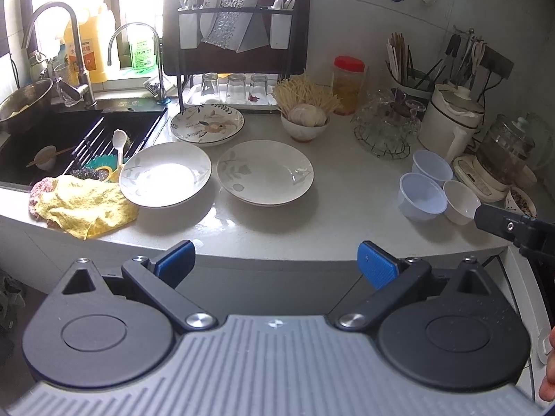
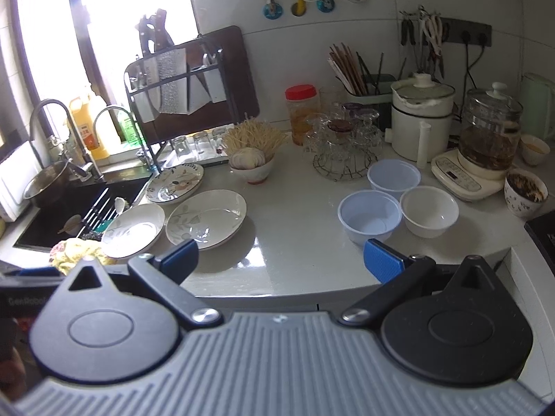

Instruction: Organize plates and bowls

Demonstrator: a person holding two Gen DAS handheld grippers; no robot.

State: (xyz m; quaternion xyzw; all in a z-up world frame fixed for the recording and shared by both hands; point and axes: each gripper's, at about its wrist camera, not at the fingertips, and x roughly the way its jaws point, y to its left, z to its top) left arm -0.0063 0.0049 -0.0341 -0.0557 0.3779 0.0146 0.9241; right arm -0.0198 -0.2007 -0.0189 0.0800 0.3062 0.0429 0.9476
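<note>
The white surface (image 1: 347,208) holds three plates (image 1: 265,172) near the sink: two plain ones side by side, one flowered plate (image 1: 207,124) behind. Three small bowls (image 2: 369,215) sit close together on the right. A yellow cloth (image 1: 86,204) lies at the sink's edge, maybe damp.

We see the right gripper (image 2: 280,256) open and empty above the counter edge (image 2: 277,287), three plates (image 2: 204,220) left, three small bowls (image 2: 369,215) right.
</note>
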